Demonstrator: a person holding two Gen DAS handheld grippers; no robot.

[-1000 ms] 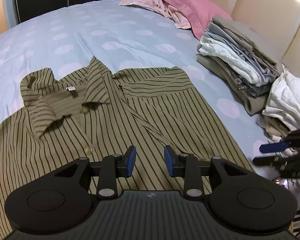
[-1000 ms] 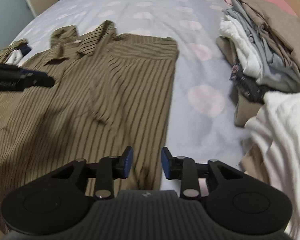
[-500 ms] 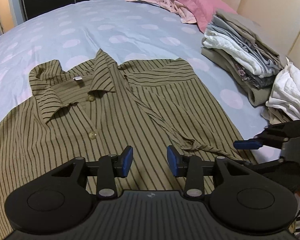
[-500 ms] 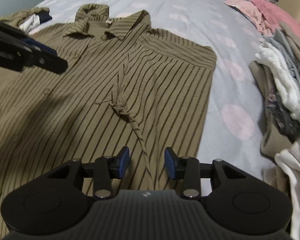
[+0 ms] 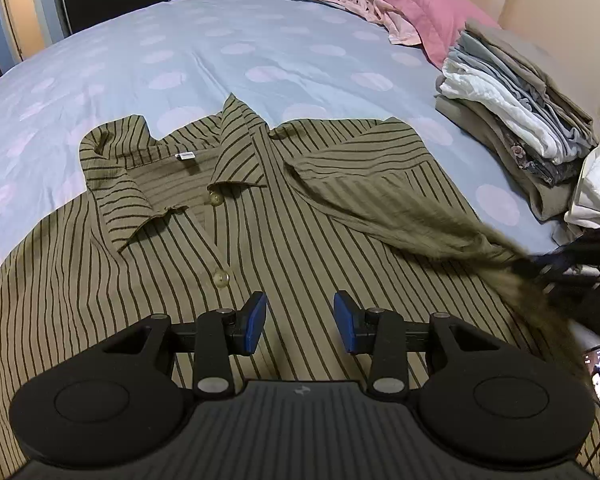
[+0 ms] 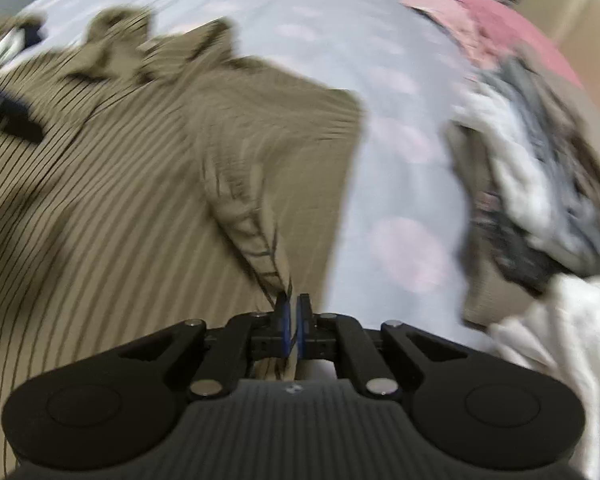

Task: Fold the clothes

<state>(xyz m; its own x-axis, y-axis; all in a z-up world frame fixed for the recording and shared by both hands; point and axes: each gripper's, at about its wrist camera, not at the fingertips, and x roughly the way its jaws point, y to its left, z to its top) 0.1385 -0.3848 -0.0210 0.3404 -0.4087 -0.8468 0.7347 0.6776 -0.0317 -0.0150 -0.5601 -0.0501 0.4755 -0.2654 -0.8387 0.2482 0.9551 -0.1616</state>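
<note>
Pinching the striped shirt [image 6: 100, 208], right gripper [image 6: 292, 320] lifts its fabric.

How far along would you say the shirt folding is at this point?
Done: a folded stack sits by the headboard. In hand: the right gripper is shut on the striped shirt, lifting its sleeve. Left: every fold; the left gripper hovers open.
</note>
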